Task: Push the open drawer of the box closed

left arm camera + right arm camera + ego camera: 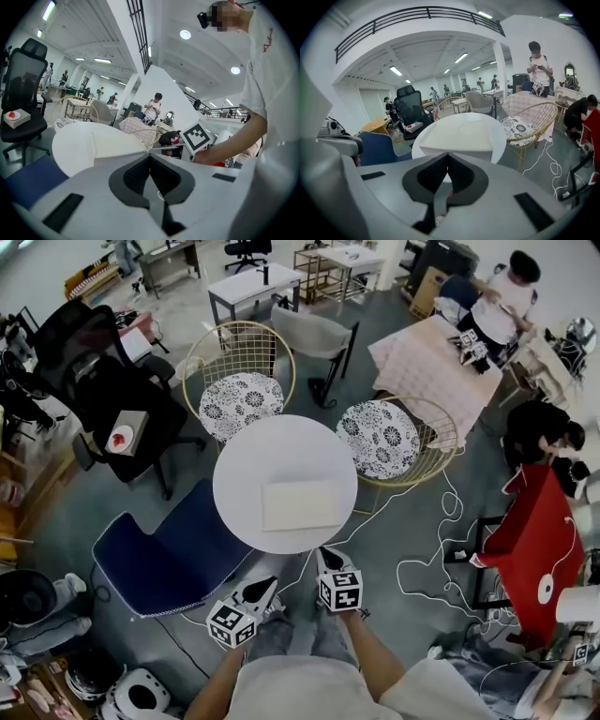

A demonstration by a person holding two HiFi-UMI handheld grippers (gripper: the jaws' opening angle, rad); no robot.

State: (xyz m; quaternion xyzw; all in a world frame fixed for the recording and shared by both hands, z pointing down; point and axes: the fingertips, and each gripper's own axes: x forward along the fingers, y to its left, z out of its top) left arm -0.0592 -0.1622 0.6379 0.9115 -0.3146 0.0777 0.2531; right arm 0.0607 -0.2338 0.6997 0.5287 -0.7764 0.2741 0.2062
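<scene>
A flat white box (300, 504) lies on the round white table (253, 451), towards its near edge. From here I cannot tell its drawer from the rest of the box. My left gripper (267, 585) hangs below the table's near rim with its jaws shut and nothing in them. My right gripper (323, 552) is just at the near rim, also shut and empty, a short way from the box. The left gripper view shows the shut left gripper (149, 155) with the box (115, 143) beyond it. In the right gripper view the shut right gripper (447, 153) points at the box (457, 136).
A blue chair (169, 554) stands at the table's near left. Two wire chairs with patterned cushions (239, 399) (380, 437) sit behind the table. A black office chair (103, 381) is at the left. White cables (422, 559) and a red stand (534, 540) lie at the right.
</scene>
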